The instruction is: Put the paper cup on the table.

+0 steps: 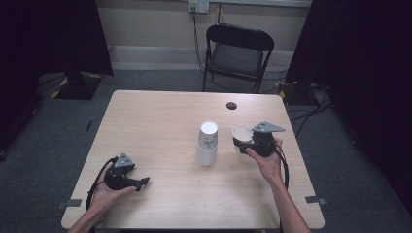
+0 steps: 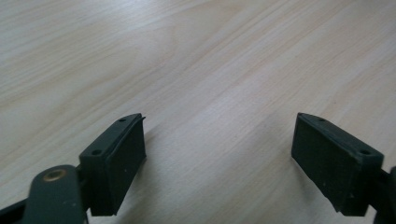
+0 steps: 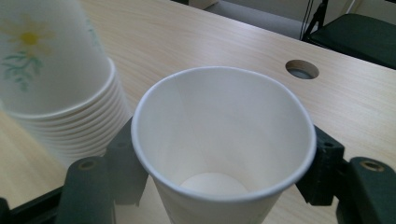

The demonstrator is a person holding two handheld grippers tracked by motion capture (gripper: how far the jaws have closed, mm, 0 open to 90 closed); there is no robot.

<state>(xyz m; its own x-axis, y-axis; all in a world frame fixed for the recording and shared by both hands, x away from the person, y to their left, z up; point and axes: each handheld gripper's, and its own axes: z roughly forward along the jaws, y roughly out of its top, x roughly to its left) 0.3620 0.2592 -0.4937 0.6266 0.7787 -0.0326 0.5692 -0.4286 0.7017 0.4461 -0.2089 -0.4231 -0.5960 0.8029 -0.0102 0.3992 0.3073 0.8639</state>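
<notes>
Cup (image 3: 223, 140) is sitting mouth-up between the right gripper's (image 1: 241, 141) jaws, which are clamped on its wall just under the rim; it is being held just beside the stack (image 1: 207, 142), at the stack's 3 o'clock in the high view; whether its base is resting on the table I cannot tell. Stack is standing mouth-down near table centre, floral print showing on the top cup, many rims nested below in the right gripper view. My read: one cup is already separated from the stack and in hand, so the pull-off step looks done; what is left is setting it down upright clear of the stack and letting go, then likely repeating for more cups, since plenty are remaining.

Left gripper (image 1: 140, 182) is idling at the table's 8 o'clock, low over bare wood; its jaws are standing wide apart with nothing between them.

Table (image 1: 160, 116) is showing a pale wood-grain top, matt, uncluttered; a round cable hole (image 1: 231, 105) is sitting near the far edge at 1 o'clock from the stack; tape tabs are sticking out at the near corners. Beyond it, a black folding chair (image 1: 238, 54) is standing at 12 o'clock against a light wall with a socket and hanging cables; grey carpet is running underneath; dark curtains are closing in both sides.
</notes>
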